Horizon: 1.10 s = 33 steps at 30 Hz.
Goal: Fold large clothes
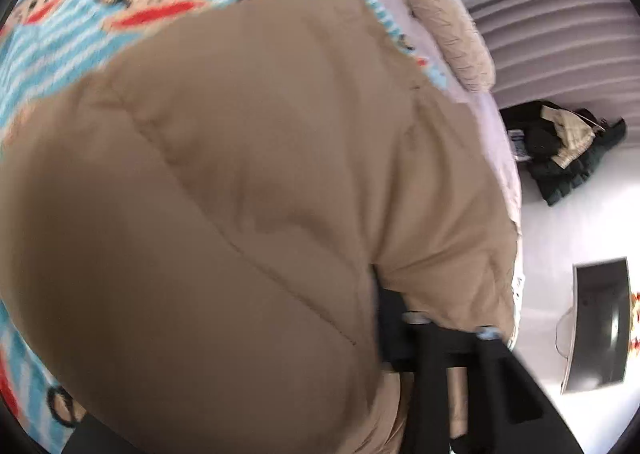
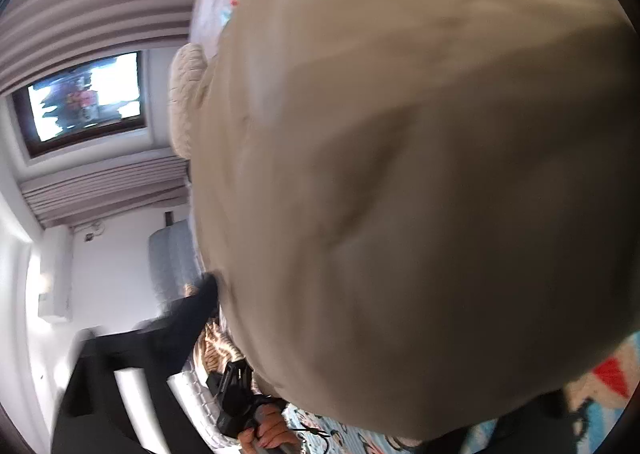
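A puffy tan jacket (image 1: 248,181) lies on the monkey-print bed sheet (image 1: 72,25) and fills most of both views. In the left wrist view my left gripper (image 1: 452,326) sits at the jacket's lower right edge. Its black fingers (image 1: 424,358) are shut on a fold of tan fabric that shows between them. In the right wrist view the jacket (image 2: 400,173) bulges over my right gripper (image 2: 372,370) and hides its tips. One blurred black finger (image 2: 188,314) touches the jacket's left edge. A hand (image 2: 272,434) holds the left gripper's body (image 2: 234,402) at the bottom.
A beige knit pillow (image 1: 452,33) lies at the bed's far edge. Dark clothes (image 1: 560,149) are heaped on the pale floor beside the bed, near a dark screen (image 1: 600,326). Curtains (image 2: 92,1) and a window (image 2: 84,97) line the wall.
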Tool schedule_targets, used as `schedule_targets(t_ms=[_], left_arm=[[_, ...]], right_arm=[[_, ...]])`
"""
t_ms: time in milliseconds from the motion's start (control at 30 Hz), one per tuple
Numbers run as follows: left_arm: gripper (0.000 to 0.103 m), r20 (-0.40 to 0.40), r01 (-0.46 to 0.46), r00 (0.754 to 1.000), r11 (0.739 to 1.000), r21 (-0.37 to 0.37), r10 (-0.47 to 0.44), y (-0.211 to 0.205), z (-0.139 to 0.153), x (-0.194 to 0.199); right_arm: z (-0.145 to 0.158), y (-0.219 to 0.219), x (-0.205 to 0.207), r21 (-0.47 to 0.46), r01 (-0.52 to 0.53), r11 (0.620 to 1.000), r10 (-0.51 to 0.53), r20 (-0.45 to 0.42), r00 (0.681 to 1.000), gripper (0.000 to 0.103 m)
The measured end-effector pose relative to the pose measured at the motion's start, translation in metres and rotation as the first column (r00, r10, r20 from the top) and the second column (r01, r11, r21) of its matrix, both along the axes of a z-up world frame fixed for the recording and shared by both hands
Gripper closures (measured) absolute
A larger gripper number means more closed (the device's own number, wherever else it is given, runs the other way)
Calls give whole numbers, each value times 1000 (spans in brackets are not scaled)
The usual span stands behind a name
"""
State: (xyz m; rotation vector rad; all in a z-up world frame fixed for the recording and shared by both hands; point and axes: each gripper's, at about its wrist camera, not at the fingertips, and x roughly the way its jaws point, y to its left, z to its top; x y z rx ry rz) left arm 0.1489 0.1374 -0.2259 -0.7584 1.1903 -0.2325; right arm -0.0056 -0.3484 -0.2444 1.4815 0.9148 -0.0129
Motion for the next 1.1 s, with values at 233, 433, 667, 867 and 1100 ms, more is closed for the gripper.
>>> schedule_targets(t_ms=[233,433,667,867,1100], left_arm=[[82,163,183,966,977,109,-199,-4,65,-21],[82,170,279,938,949,149,-303,12,93,-67],[82,76,372,919,915,156,-386,41,92,-151],[74,-43,386,922,901,196,-386,54,63,-199],[50,-102,367,930,872,324,-354,87,83,-221]], right_arm=[[18,0,-6,-25,-3,1000,4,40,999,81],[44,9,-36,-61,-44,997,47,52,998,81],[53,37,-102,-57,-46,997,45,-24,999,81],[36,43,-132,-45,-40,998,34,-127,991,78],[40,40,-130,-84,-106,991,78,-290,954,51]])
